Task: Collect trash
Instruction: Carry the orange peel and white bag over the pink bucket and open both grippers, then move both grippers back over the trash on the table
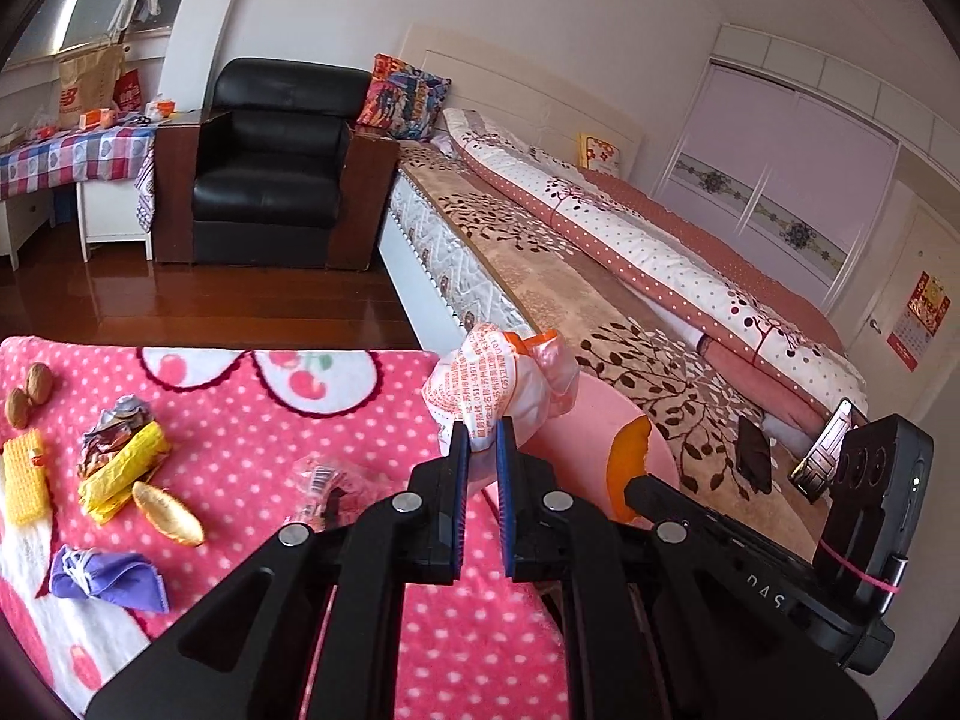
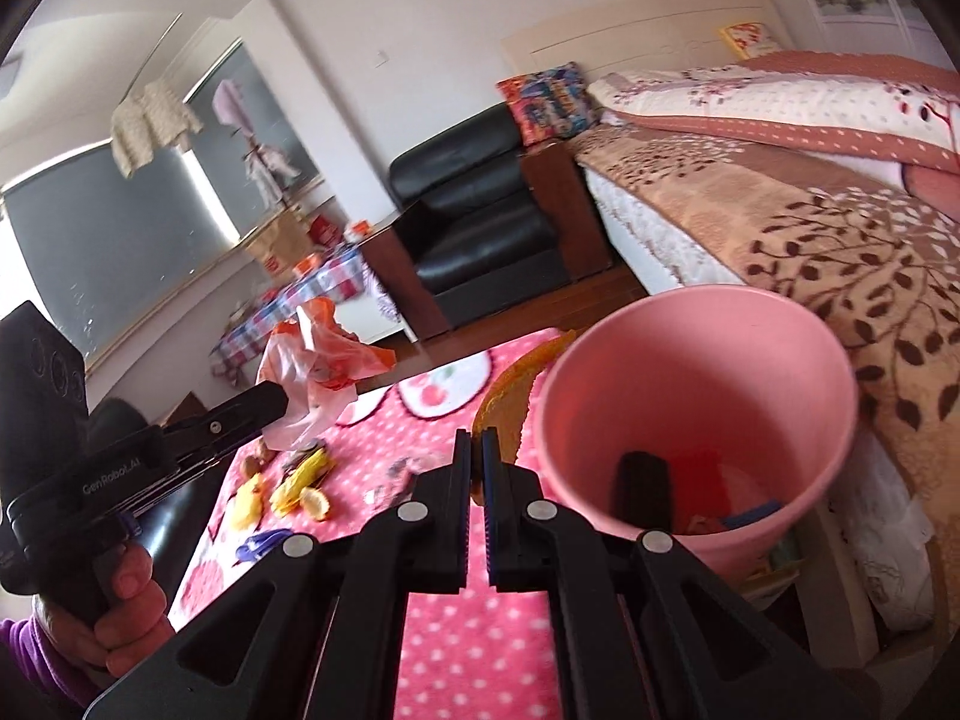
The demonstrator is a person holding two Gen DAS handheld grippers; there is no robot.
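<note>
My left gripper [image 1: 483,435] is shut on a crumpled white and orange plastic wrapper [image 1: 492,384], held up in front of the pink bin [image 1: 591,426]. The right wrist view shows the same wrapper [image 2: 318,369] at the left gripper [image 2: 283,399], left of the bin [image 2: 750,360]. My right gripper [image 2: 477,447] is shut on an orange peel [image 2: 507,399] beside the bin's left rim. The bin holds a black item and red scraps. On the pink dotted blanket [image 1: 270,420] lie walnuts [image 1: 30,396], a yellow wafer [image 1: 24,477], a foil and yellow wrapper [image 1: 120,456], a purple wad [image 1: 108,579] and a clear wrapper [image 1: 324,474].
A bed [image 1: 600,276] with a leaf-patterned cover runs along the right, with a dark phone [image 1: 753,456] on it. A black armchair [image 1: 270,180] stands behind, and a table with a checked cloth [image 1: 72,156] at far left. A person's hand [image 2: 129,594] grips the left tool.
</note>
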